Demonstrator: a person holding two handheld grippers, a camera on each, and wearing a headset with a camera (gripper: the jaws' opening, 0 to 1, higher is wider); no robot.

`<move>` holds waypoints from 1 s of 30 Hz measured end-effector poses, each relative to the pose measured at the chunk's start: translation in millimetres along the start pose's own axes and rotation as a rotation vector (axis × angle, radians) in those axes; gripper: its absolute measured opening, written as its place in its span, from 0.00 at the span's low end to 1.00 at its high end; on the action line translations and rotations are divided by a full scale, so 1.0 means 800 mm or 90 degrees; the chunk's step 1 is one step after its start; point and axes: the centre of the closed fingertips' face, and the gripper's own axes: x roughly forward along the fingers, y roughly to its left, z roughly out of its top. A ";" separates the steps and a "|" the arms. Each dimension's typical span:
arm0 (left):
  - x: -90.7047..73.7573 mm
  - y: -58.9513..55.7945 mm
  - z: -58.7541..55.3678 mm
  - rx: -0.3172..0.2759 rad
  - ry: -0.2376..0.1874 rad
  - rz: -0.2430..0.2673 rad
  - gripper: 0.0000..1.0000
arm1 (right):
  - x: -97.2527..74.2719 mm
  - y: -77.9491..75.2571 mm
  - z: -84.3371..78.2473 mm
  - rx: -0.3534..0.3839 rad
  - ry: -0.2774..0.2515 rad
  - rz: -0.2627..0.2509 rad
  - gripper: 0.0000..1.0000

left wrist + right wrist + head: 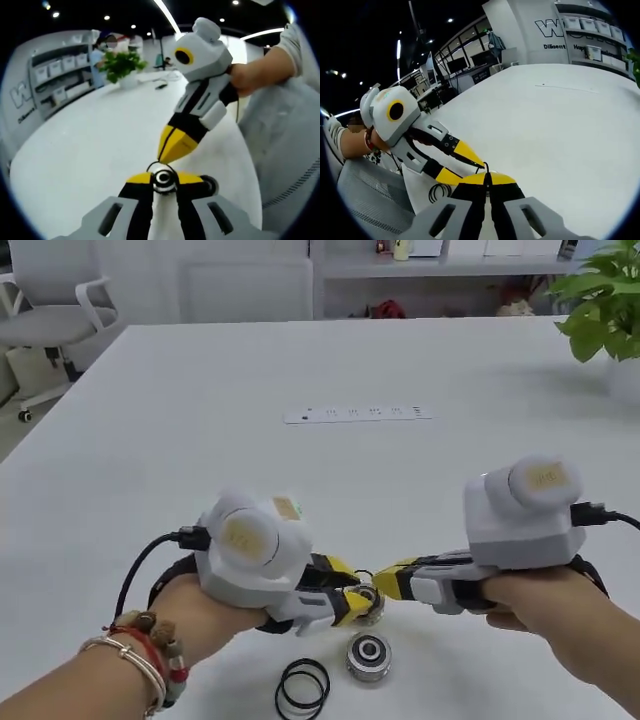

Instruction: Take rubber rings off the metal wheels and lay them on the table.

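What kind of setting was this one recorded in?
Probably an office or lab workspace: a large white table, an office chair at its far corner, a potted plant, and wall shelves of storage bins.

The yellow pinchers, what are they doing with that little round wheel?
A person holds one gripper in each hand over a white table. The left gripper clamps a metal wheel. The right gripper is shut on a thin black rubber ring right at that wheel, as if to peel it off. A second wheel and some loose rings lie on the table just below.
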 end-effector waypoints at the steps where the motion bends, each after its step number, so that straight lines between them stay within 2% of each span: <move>1: -0.004 0.003 0.004 -0.003 -0.004 0.000 0.19 | -0.002 0.001 0.003 0.004 -0.005 0.001 0.00; 4: -0.014 0.008 0.014 -0.012 -0.016 0.005 0.21 | -0.005 0.005 0.011 0.010 -0.019 0.006 0.00; 7: -0.026 0.014 0.030 -0.033 -0.041 0.011 0.29 | -0.005 0.009 0.014 0.013 -0.026 0.014 0.00; 14: -0.055 0.016 0.046 -0.038 -0.063 0.020 0.41 | -0.004 0.026 0.017 0.004 -0.026 0.039 0.00; 17: -0.070 0.012 0.048 -0.050 -0.067 0.017 0.52 | -0.004 0.038 0.019 0.006 -0.028 0.059 0.00; 24: -0.110 0.001 0.048 -0.042 -0.079 0.025 0.59 | -0.003 0.063 0.018 0.021 -0.024 0.109 0.00; 27: -0.129 -0.009 0.040 -0.029 -0.070 0.037 0.64 | 0.000 0.080 0.012 0.019 -0.008 0.141 0.00; 30: -0.140 -0.014 0.033 -0.030 -0.068 0.043 0.65 | 0.002 0.090 0.008 0.016 0.002 0.160 0.00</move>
